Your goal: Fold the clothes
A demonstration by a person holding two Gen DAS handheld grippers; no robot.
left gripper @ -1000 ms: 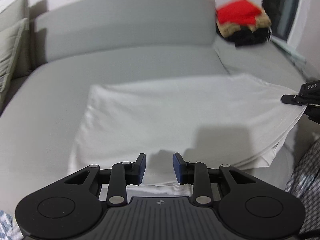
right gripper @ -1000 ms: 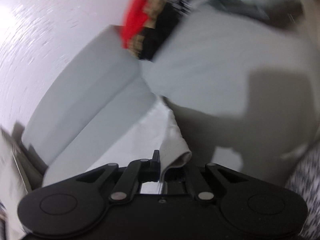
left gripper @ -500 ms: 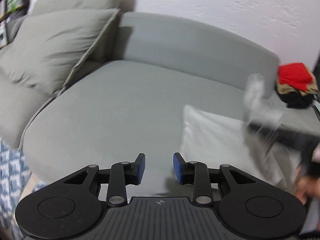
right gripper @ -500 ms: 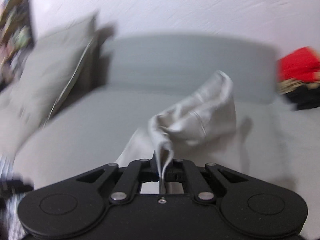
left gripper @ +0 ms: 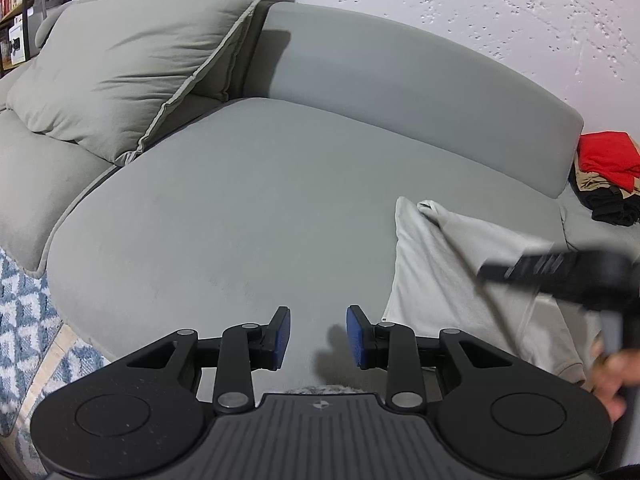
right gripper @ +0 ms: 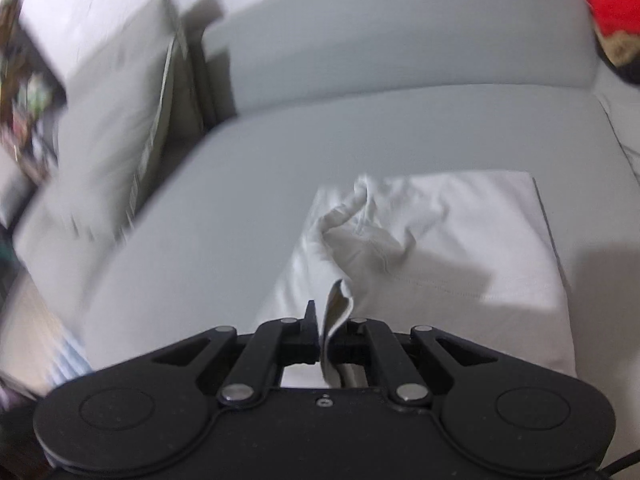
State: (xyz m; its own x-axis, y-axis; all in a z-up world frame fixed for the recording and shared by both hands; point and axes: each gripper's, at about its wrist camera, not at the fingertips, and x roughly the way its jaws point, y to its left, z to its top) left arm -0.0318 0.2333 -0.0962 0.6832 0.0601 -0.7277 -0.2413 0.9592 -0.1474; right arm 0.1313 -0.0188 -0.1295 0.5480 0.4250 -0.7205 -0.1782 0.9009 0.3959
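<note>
Left gripper point(left gripper: 316, 334), lower half of its frame: matte black body, two round raised discs at lower left and lower right. Ribbed grey centre panel with a small cross-shaped mark at its top edge. Black linkage arms pinned with silver rivets. Jaws faced with blue pads.

Right gripper point(right gripper: 322, 334), lower half of its frame: same black body, same two discs, silver rivets on the linkage, one small screw at centre. Pad colour not visible. A thin black cable at the lower right corner.

Person's hand point(left gripper: 614, 376), right edge of the left view, blurred; no sleeve visible.
</note>
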